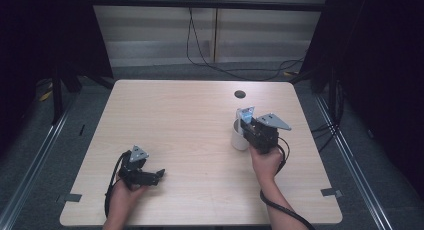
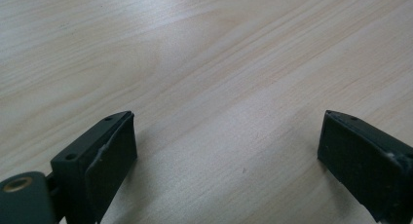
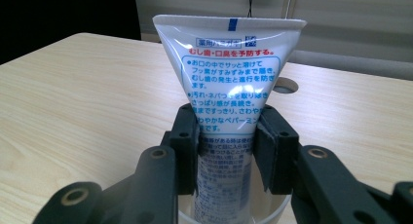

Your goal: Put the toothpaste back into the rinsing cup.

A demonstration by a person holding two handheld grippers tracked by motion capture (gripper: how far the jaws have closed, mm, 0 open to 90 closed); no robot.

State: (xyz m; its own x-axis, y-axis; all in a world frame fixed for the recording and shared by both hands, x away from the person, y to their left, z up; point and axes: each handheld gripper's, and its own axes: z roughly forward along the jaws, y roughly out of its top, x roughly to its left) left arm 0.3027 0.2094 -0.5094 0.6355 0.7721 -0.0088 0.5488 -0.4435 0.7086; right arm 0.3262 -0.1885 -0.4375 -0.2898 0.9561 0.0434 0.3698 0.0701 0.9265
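Right hand-held gripper (image 3: 226, 151) pinches the toothpaste tube (image 3: 228, 87) upright in the cup (image 1: 239, 135); left hand-held gripper (image 2: 226, 156) spread, idle. Risk: top-heavy tube tipping the cup on release.

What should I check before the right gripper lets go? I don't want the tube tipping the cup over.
1. Grip on the tube: ok, the right gripper has both jaws pressed on its sides.
2. Tube upright: ok, crimped end up, cap end down.
3. Tube inside the cup: ok, its lower part sits below the rim; whether it touches the bottom, cannot tell.
4. Cup standing on the table: ok, upright and well away from the edges.
5. Left gripper out of the way: ok, open, resting low on the table, far from the cup.
6. Cup steady once released: cannot tell; the tube stands taller than the cup.
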